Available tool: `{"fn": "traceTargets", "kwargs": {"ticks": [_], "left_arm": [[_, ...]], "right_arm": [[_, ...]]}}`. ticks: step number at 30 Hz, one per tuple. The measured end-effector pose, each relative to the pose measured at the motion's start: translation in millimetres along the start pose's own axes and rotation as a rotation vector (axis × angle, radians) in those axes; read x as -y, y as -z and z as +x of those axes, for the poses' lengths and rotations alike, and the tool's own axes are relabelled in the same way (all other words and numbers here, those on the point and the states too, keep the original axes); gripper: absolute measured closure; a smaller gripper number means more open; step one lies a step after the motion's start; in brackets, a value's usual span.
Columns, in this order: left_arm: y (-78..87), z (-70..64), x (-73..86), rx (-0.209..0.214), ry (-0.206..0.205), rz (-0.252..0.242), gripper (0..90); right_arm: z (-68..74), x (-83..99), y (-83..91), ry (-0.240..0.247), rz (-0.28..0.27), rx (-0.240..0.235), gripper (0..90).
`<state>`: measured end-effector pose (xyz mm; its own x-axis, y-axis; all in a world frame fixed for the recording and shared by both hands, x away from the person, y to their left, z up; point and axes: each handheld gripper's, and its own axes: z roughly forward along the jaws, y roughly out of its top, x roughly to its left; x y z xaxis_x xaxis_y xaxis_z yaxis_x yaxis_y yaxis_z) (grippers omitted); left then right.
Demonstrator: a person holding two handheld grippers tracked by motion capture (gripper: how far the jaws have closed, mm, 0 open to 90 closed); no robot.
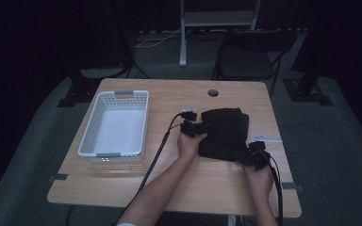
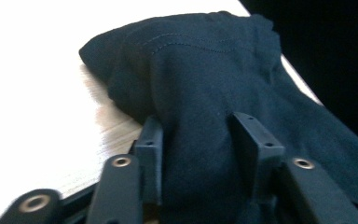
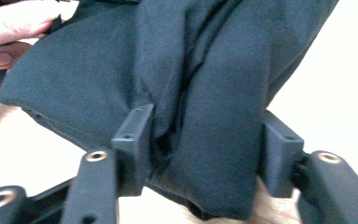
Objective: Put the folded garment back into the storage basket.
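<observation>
A folded black cloth (image 1: pixel 224 132) lies right of the middle of the wooden table (image 1: pixel 169 188). My left gripper (image 1: pixel 201 127) holds its left edge; in the left gripper view the cloth (image 2: pixel 205 84) bulges between the two jaws of that gripper (image 2: pixel 203 135), which press on it. My right gripper (image 1: pixel 250 154) is at the cloth's near right corner. In the right gripper view creased folds of the cloth (image 3: pixel 191 70) are bunched between that gripper's (image 3: pixel 207 135) jaws. A person's hand (image 3: pixel 14 23) shows at the cloth's far side.
A white plastic basket (image 1: pixel 89 125) with nothing in it stands on the table's left half. A round cable hole (image 1: pixel 212 92) is near the far edge. A dark folding chair (image 1: pixel 250 61) stands beyond the table. Cables trail from both grippers toward the near edge.
</observation>
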<state>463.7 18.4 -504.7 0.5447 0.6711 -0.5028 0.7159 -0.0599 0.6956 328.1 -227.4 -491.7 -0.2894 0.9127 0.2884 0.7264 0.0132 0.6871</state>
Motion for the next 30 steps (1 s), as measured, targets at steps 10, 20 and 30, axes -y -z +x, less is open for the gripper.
{"fn": "traceTargets", "kwargs": {"ticks": [10, 20, 30], "left_arm": [[5.0, -5.5, 1.0, 0.0, -0.032, 0.006, 66.9], [11.5, -9.2, -0.7, 0.006, -0.047, 0.006, 69.4], [23.6, -16.8, -6.7, 0.006, -0.062, -0.017, 70.6]], "right_arm": [[-0.5, -0.2, 5.1, 0.045, -0.015, -0.032, 66.2], [4.7, 1.2, 11.4, 0.043, -0.048, -0.019, 67.4], [11.0, -1.3, 19.5, 0.047, -0.086, -0.013, 68.0]]}}
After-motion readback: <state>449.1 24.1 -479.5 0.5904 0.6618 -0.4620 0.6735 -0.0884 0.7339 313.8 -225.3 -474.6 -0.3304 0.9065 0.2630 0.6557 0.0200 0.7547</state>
